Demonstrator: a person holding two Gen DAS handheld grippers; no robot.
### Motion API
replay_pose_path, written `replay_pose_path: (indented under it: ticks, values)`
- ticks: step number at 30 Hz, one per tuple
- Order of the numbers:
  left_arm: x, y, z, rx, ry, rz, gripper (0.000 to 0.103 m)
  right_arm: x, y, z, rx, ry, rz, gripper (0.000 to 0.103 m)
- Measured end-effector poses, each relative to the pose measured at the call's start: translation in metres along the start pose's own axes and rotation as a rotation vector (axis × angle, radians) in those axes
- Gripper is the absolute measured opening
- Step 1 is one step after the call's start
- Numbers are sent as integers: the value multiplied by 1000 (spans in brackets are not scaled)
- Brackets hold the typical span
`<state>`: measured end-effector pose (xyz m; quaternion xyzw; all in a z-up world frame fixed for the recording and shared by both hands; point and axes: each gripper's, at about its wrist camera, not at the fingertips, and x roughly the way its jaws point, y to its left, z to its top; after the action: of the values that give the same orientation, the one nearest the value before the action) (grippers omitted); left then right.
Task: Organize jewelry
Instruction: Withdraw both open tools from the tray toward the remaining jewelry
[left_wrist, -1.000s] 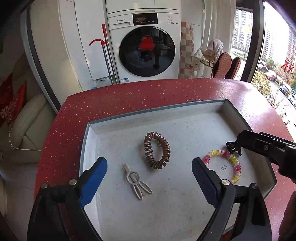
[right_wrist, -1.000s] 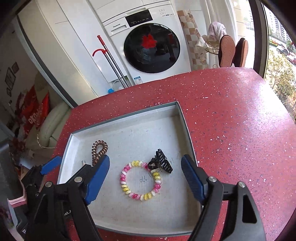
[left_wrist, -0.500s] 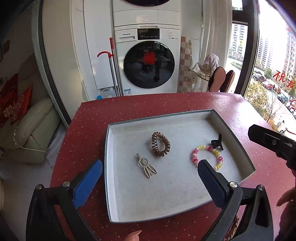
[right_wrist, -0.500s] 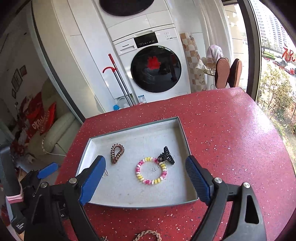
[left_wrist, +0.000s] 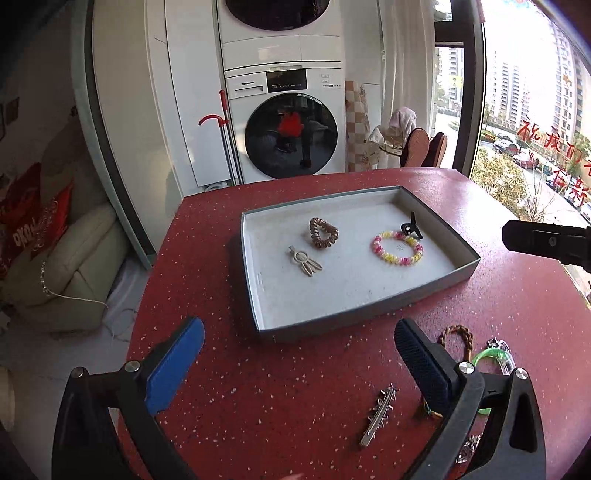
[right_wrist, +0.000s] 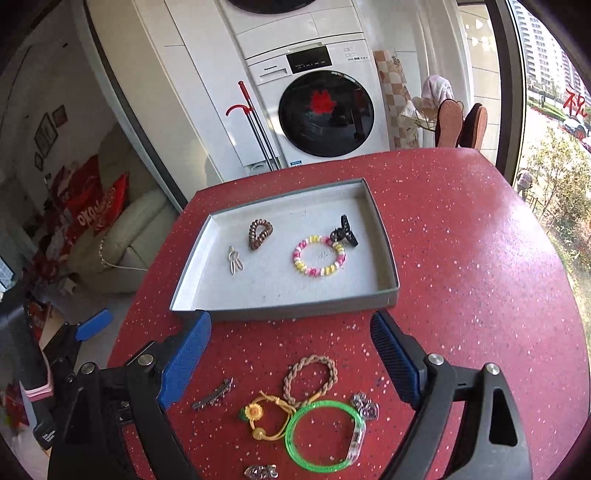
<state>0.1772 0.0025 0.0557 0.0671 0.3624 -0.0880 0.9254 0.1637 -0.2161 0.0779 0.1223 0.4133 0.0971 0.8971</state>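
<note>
A grey tray (left_wrist: 365, 314) (right_wrist: 288, 308) on the red table holds a brown spiral hair tie (left_wrist: 324, 232) (right_wrist: 259, 233), a pink-and-yellow spiral tie (left_wrist: 397, 248) (right_wrist: 318, 257), a black claw clip (left_wrist: 411, 227) (right_wrist: 344, 233) and a cream clip (left_wrist: 304, 260) (right_wrist: 235, 260). In front of the tray lie a braided bracelet (right_wrist: 332, 373), a green bangle (right_wrist: 290, 432), a sunflower bracelet (right_wrist: 253, 411) and a metal hair clip (left_wrist: 377, 413) (right_wrist: 213, 394). My left gripper (left_wrist: 299, 354) is open and empty over bare table. My right gripper (right_wrist: 291, 332) is open above the loose pieces.
A silver charm (right_wrist: 365, 406) lies beside the bangle. The red table (right_wrist: 461, 258) curves off to the left and right. Beyond it stand a washing machine (left_wrist: 288, 129), a cream sofa (left_wrist: 62, 266) at the left and a window at the right.
Both grippers have drawn back from over the tray and risen. The tray now looks smaller and farther, and the loose jewelry in front of it has come into view.
</note>
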Motion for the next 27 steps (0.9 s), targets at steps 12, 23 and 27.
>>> replay_pose_path:
  ticks: [12,23,27]
  values:
    - [5,-19,-69,14,113,-43,103,1,-32,-79,91,162,-110,90]
    - [17,-25,-84,23,165,-48,103,9,-53,-104,177,188,-175,90]
    - [21,-31,-82,51,166,-57,103,14,-50,-101,165,180,-200,90]
